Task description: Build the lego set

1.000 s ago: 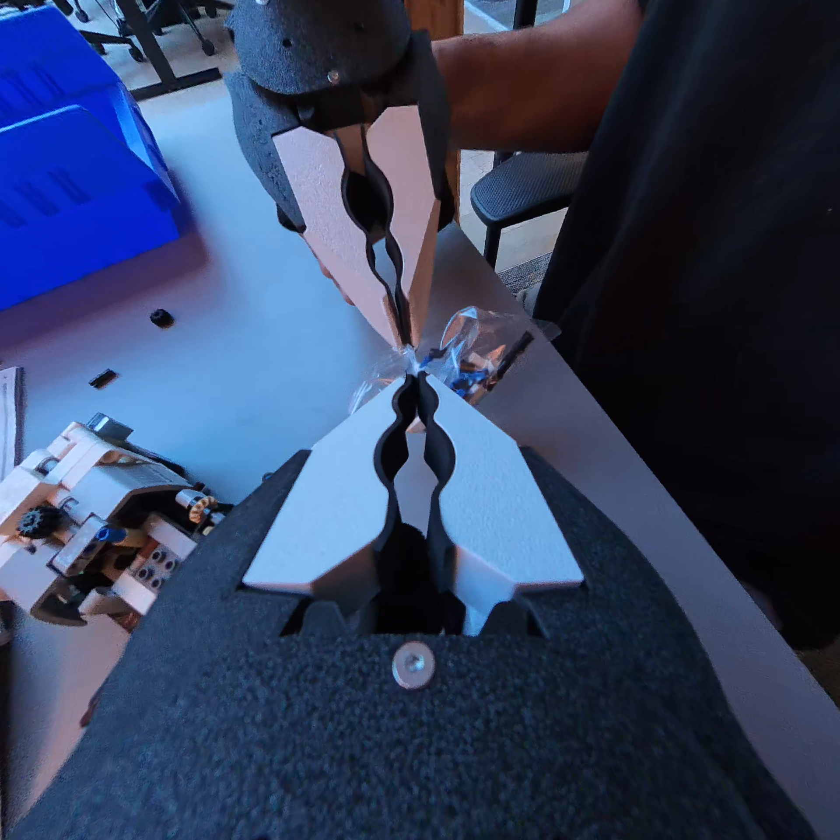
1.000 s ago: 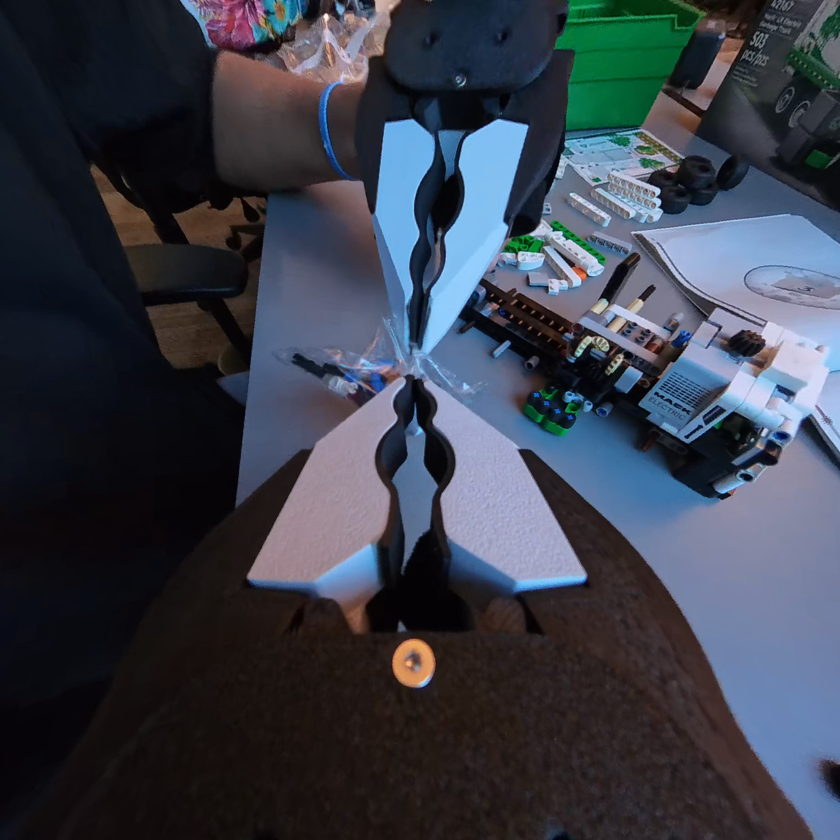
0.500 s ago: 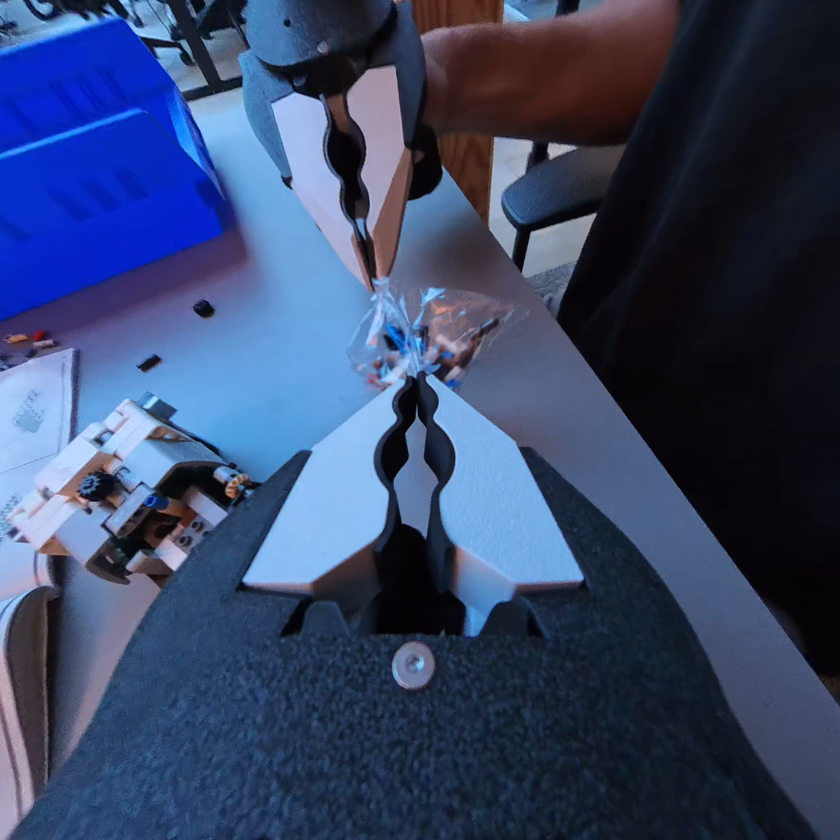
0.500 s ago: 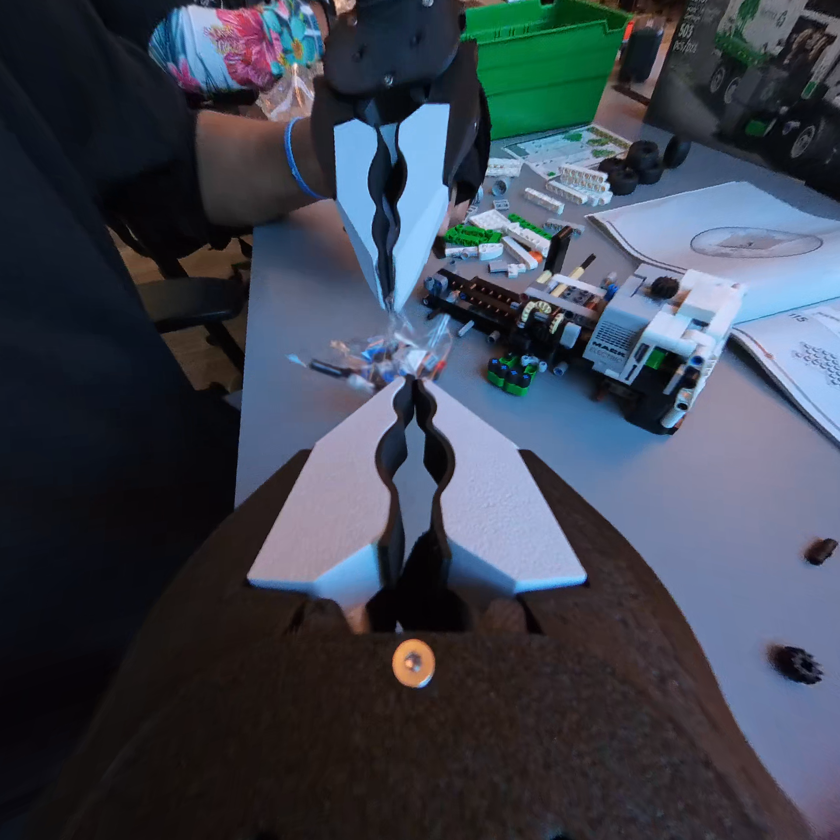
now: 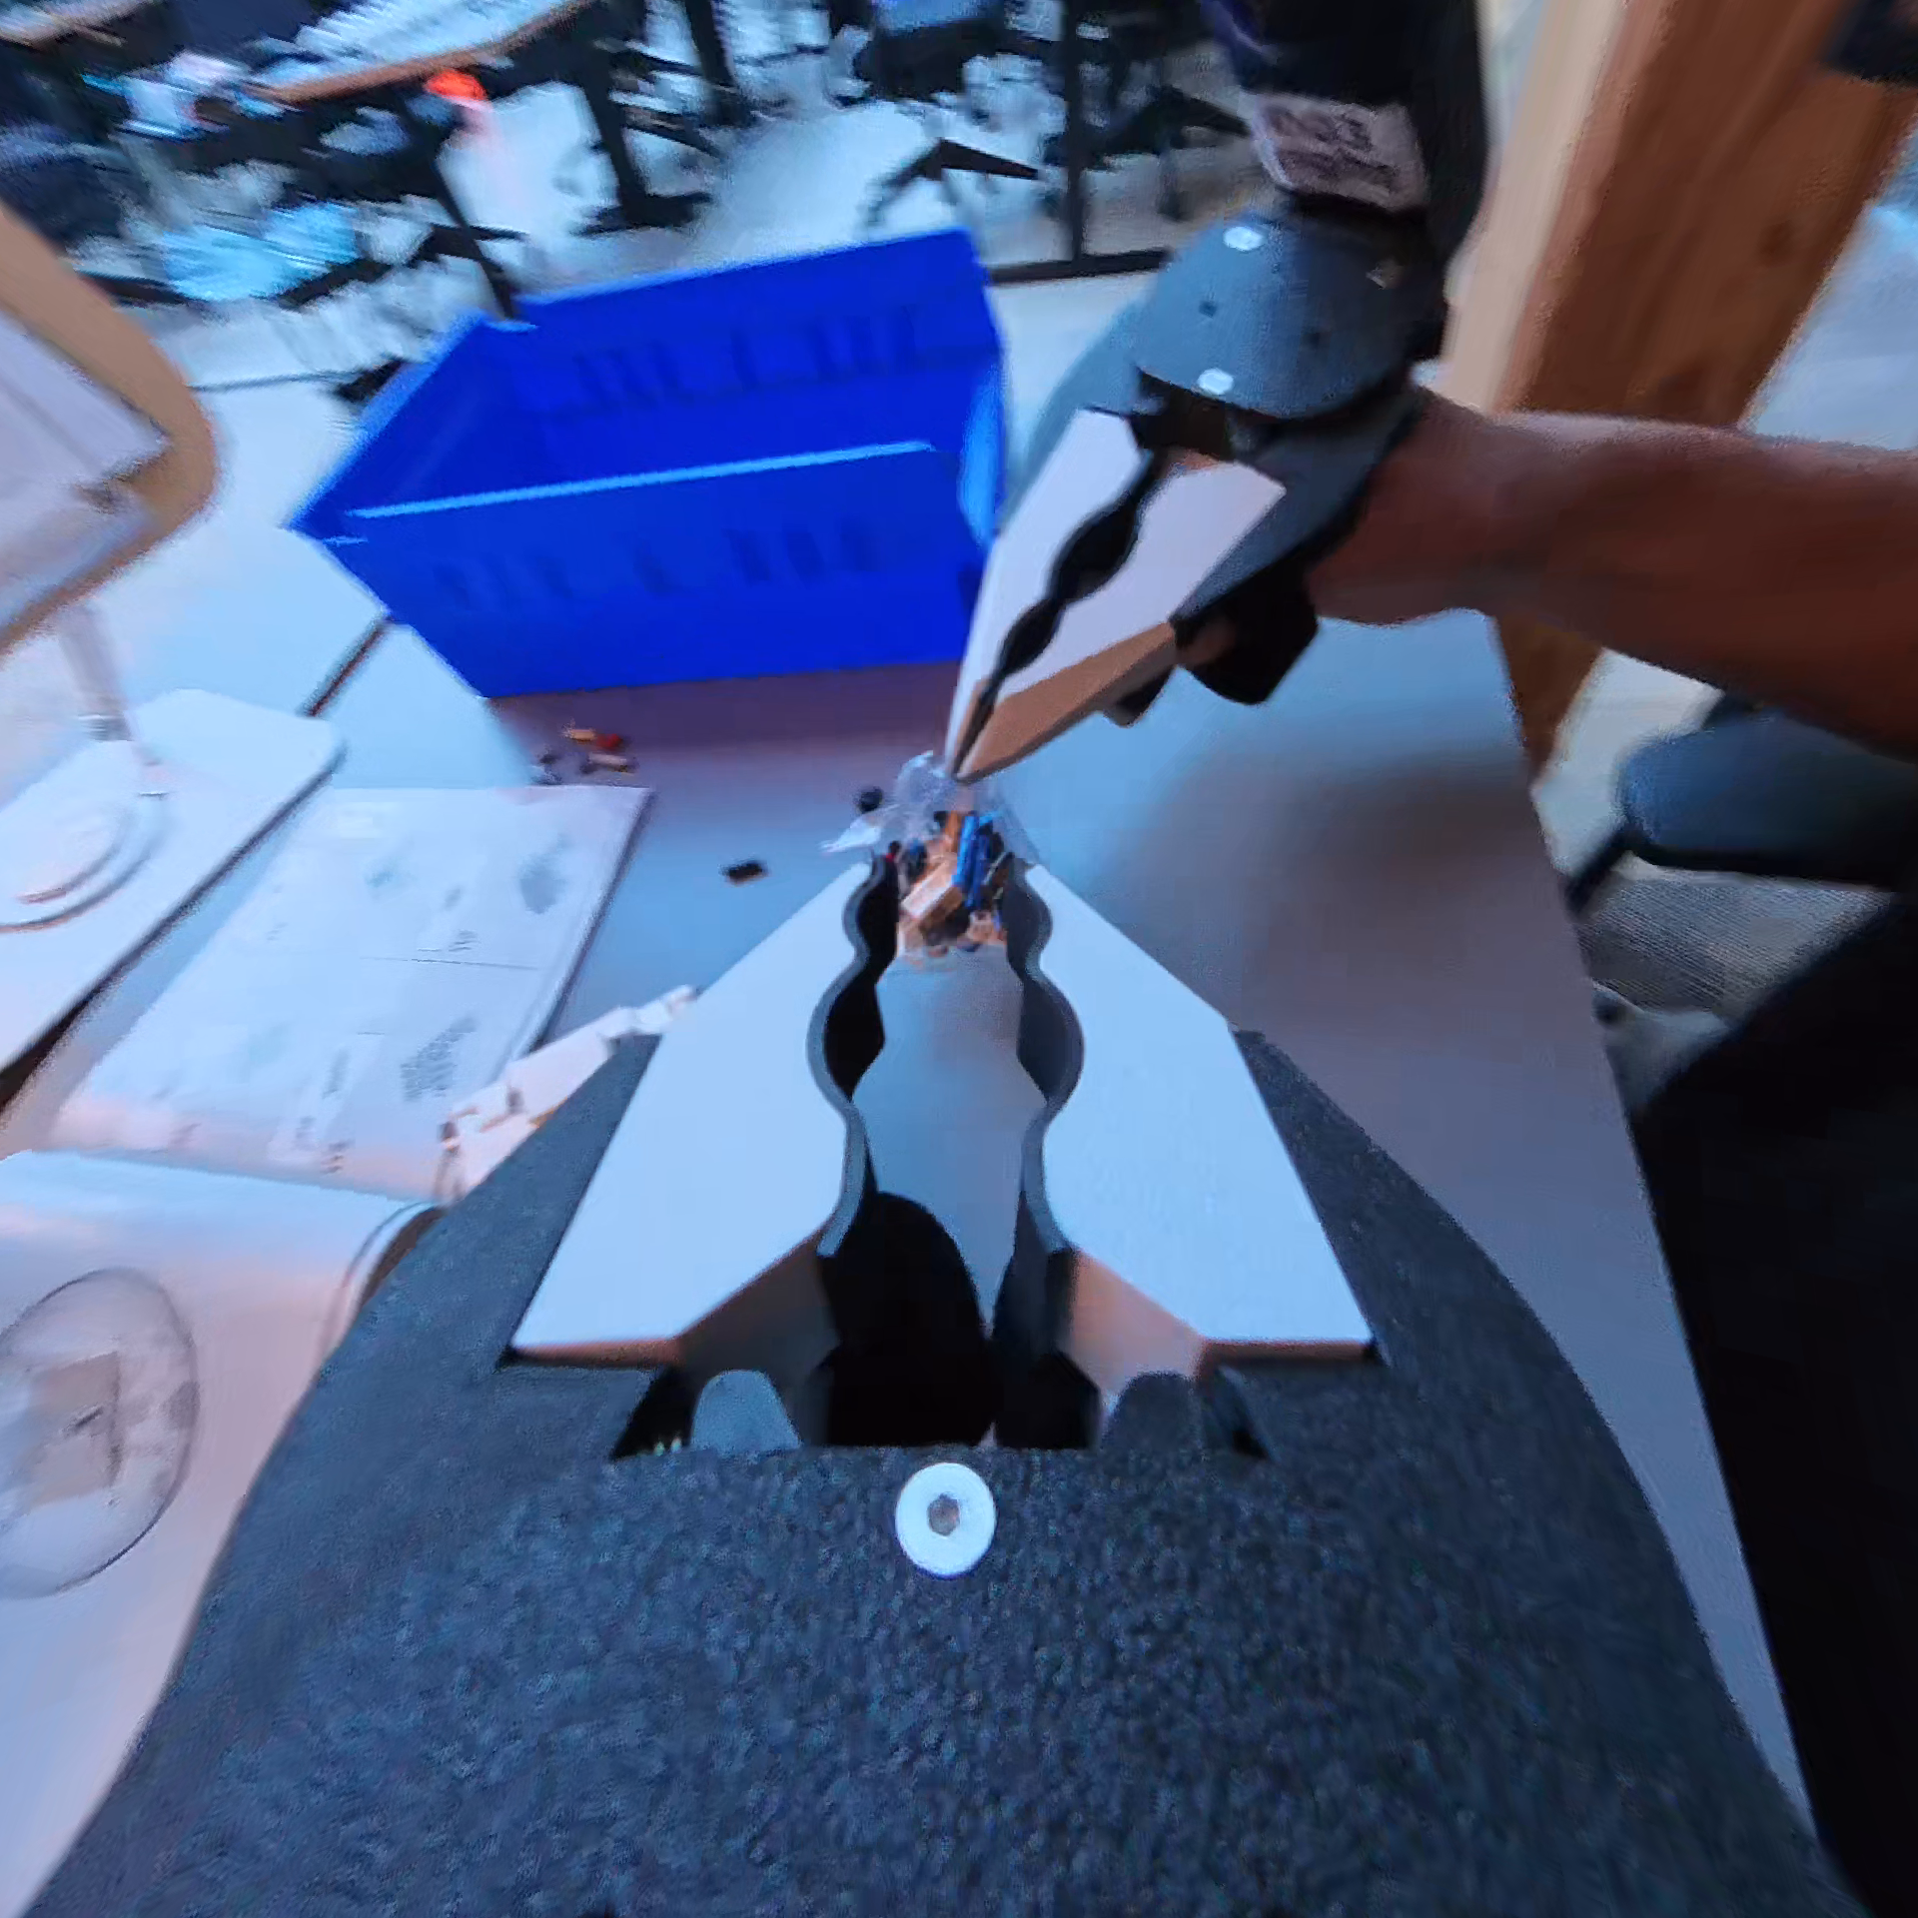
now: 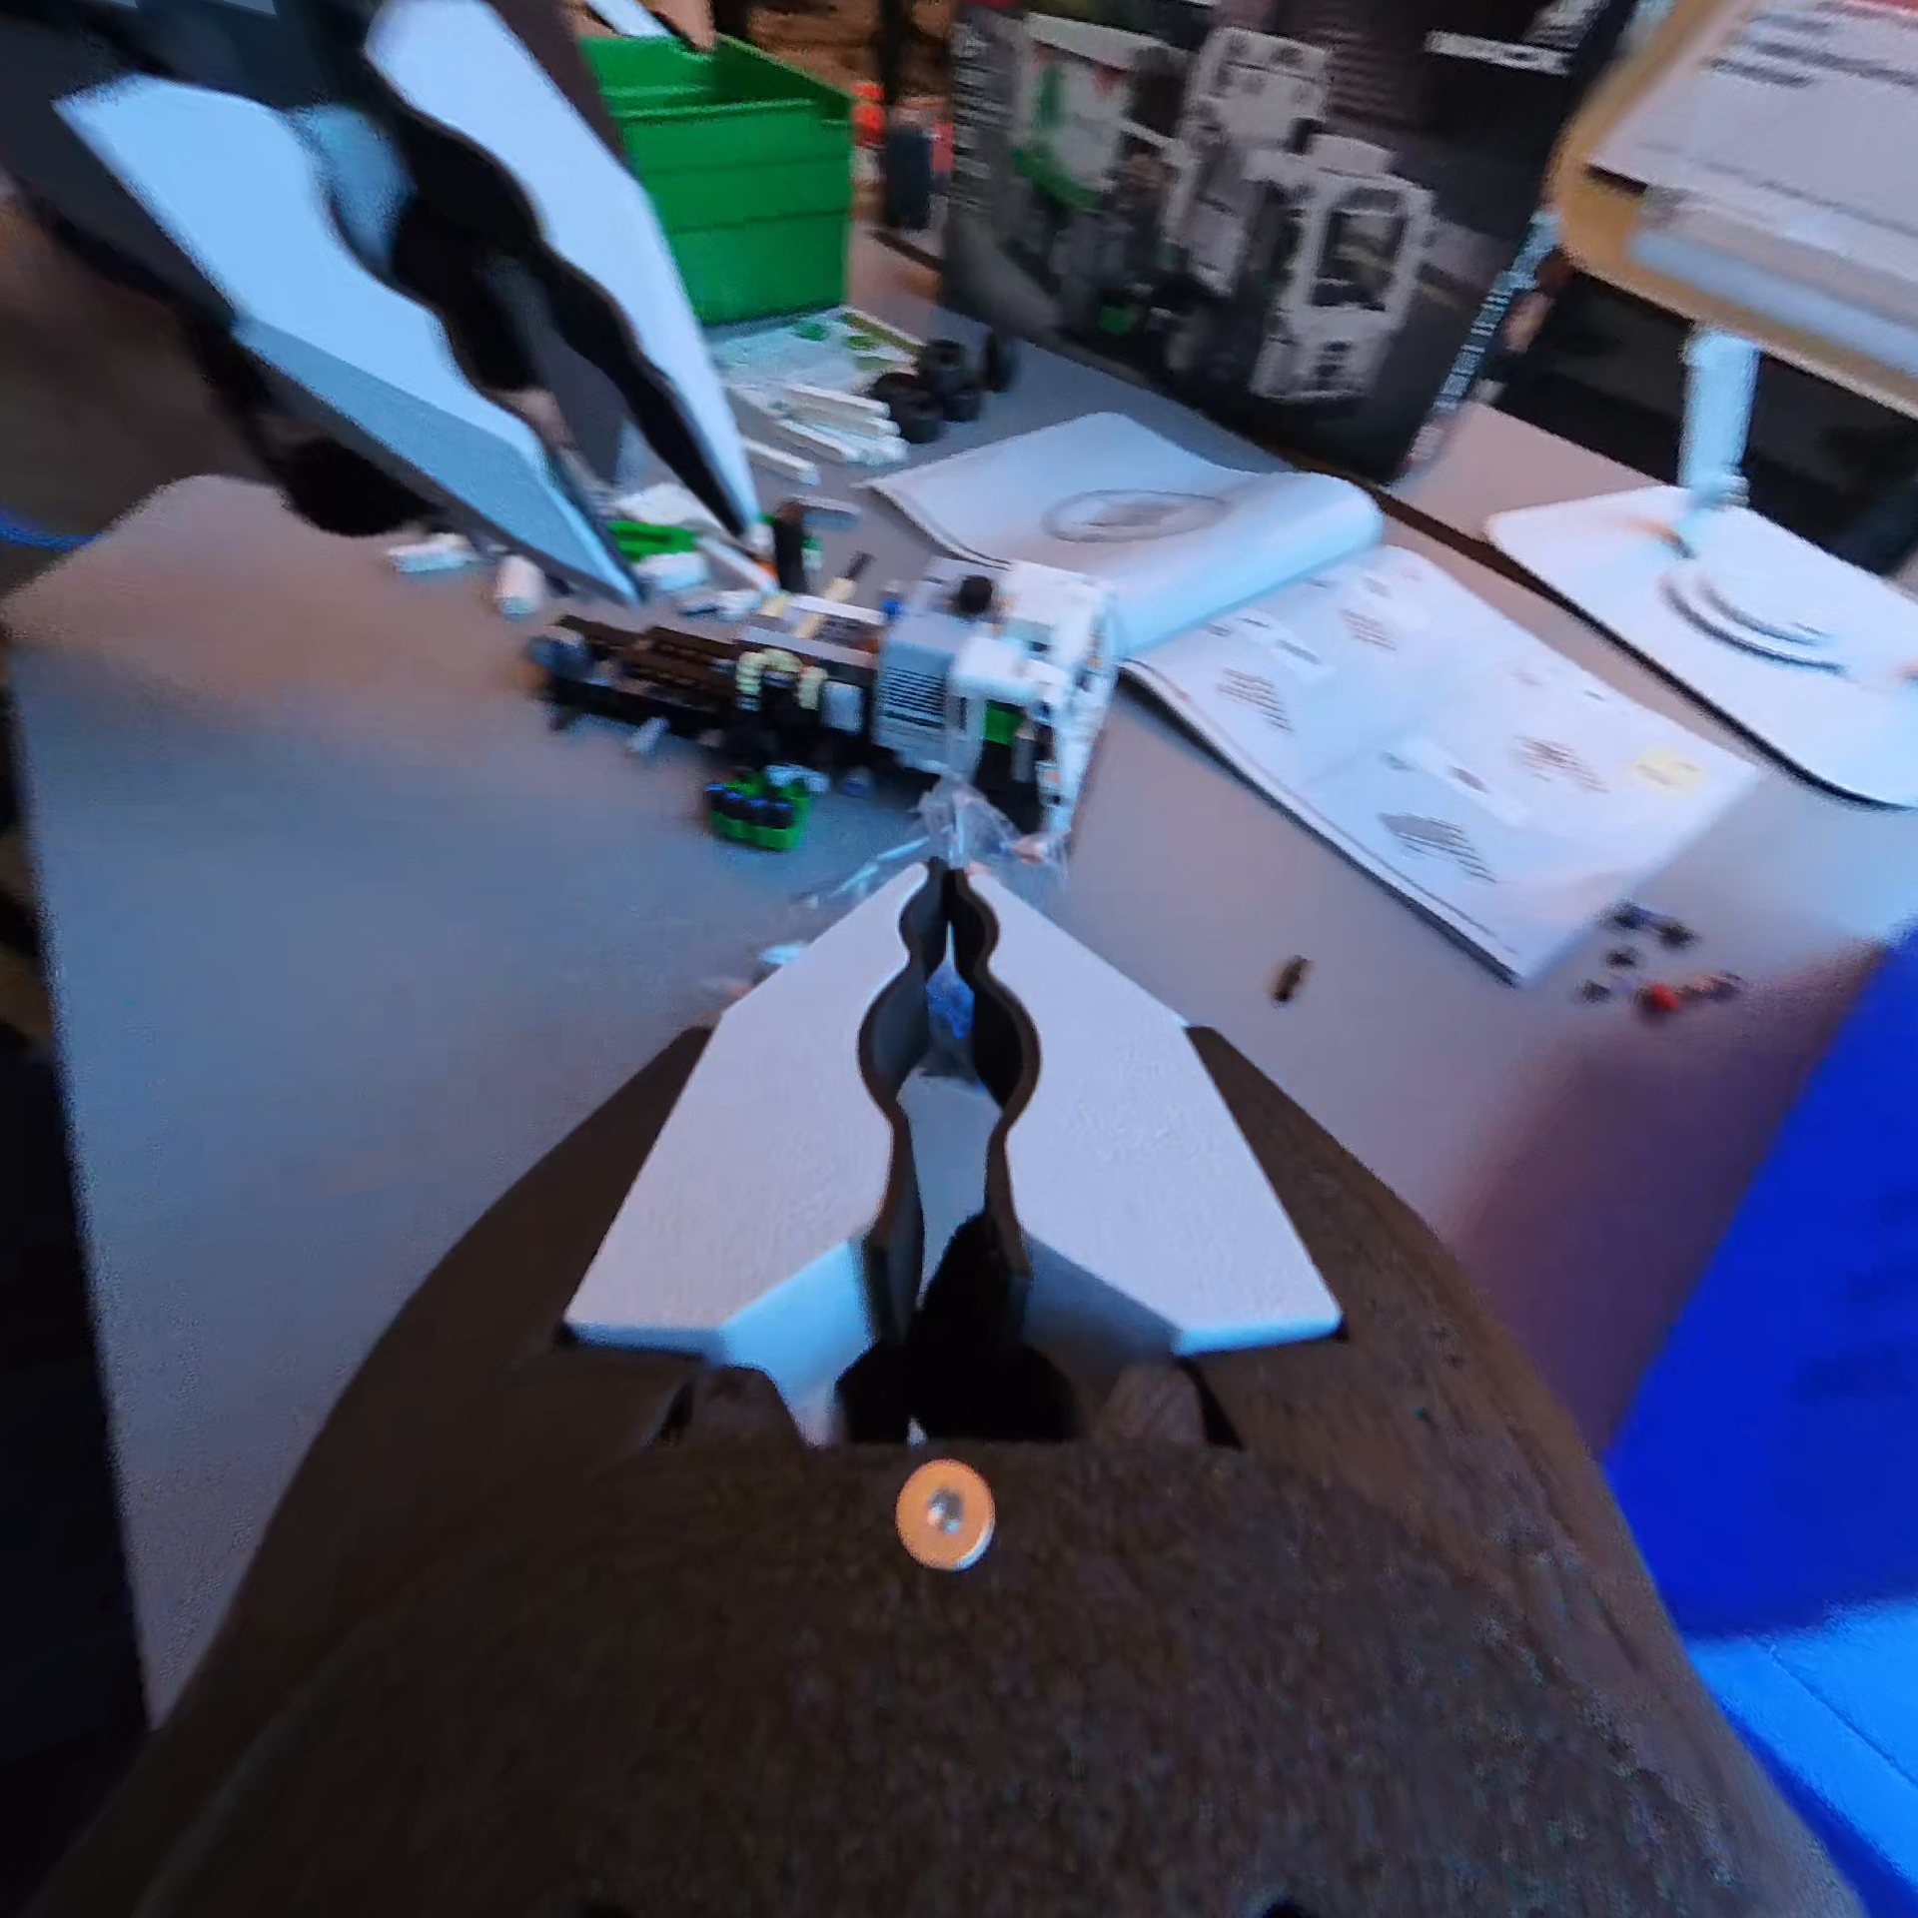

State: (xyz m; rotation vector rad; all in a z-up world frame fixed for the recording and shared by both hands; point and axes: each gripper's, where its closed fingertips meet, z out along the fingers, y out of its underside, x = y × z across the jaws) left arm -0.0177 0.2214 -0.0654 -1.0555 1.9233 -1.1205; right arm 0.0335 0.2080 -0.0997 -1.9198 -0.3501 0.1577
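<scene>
Right gripper (image 6: 947, 882) has the little clear plastic bag of lego bits (image 5: 950, 882)

My right fingers clamp its top so it dangles above the grey tabletop (image 5: 1297, 934); the left gripper (image 5: 950, 882) is spread apart, probably so the pieces can be tipped out.

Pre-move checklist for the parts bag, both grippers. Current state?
1. Right gripper shut on parts bag: ok, tips pinch the plastic.
2. Left gripper gripping the bag: not ok, jaws apart, bag sits between the tips unclamped.
3. Bag torn open: cannot tell, blurred.
4. Bag clear of truck model: cannot tell, the model lies just behind it in the right wrist view.
5. Instruction booklet open: ok.
</scene>
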